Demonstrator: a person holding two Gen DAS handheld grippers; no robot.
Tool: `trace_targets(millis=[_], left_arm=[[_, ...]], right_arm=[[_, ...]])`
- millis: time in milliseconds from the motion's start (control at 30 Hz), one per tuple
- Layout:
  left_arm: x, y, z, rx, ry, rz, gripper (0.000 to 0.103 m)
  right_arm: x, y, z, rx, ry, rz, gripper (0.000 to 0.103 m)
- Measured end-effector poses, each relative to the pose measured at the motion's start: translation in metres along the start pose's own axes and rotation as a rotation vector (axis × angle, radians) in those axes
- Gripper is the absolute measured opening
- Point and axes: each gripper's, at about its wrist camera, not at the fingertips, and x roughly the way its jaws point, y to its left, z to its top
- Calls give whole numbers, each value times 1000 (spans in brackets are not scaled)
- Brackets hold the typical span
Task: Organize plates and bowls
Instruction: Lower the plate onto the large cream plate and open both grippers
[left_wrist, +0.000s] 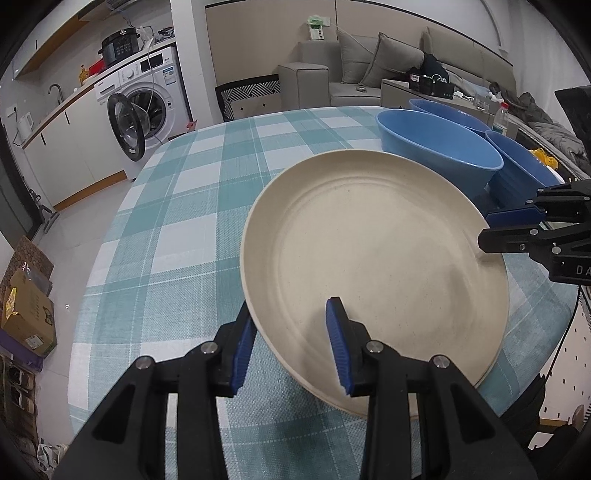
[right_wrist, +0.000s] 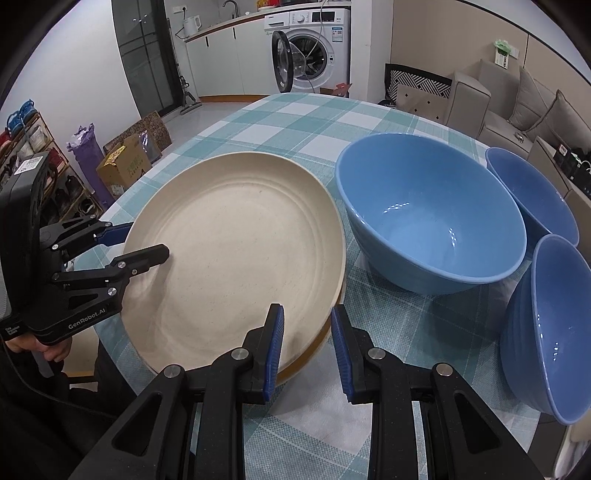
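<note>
The cream plate (right_wrist: 236, 254) sits on the checked tablecloth (right_wrist: 310, 122), its rim clamped on two sides: at its left edge by the left gripper (right_wrist: 144, 240), at its near edge by the right gripper (right_wrist: 306, 347). Just right stands a large blue bowl (right_wrist: 428, 218), then two smaller blue bowls (right_wrist: 543, 325).

A table under a teal-and-white checked cloth (right_wrist: 303, 122) carried a cream plate (right_wrist: 236, 251) near its front edge, with three blue bowls (right_wrist: 432, 214) grouped close together on the cloth just beside the plate
</note>
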Motion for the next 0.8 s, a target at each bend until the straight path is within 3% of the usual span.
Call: trace_targets(millis=[167,267,333,533,600,667,800], left_arm=[[1,-3,-1,25,-1,16,36],[1,-8,-1,46,1,13,39],[1,-10,-2,58,0,17,39],[6,-5,-2,56,16,28,42],[9,-2,-3,51,24,49,43],[11,0,-3,44,22,58,51],[13,3,-2,30,24,55,53]], right_arm=[[3,1,-3,0,9,2,27],[0,8,-2,-13,-4,71,27],[0,17,-1,-55,1,29,27],[5,16,-1,-58,14,25,27],[7,11,-2,-42,18,24,30],[9,8,-3,-34,18,32,32],[9,7,-4,-30,17,53,38]])
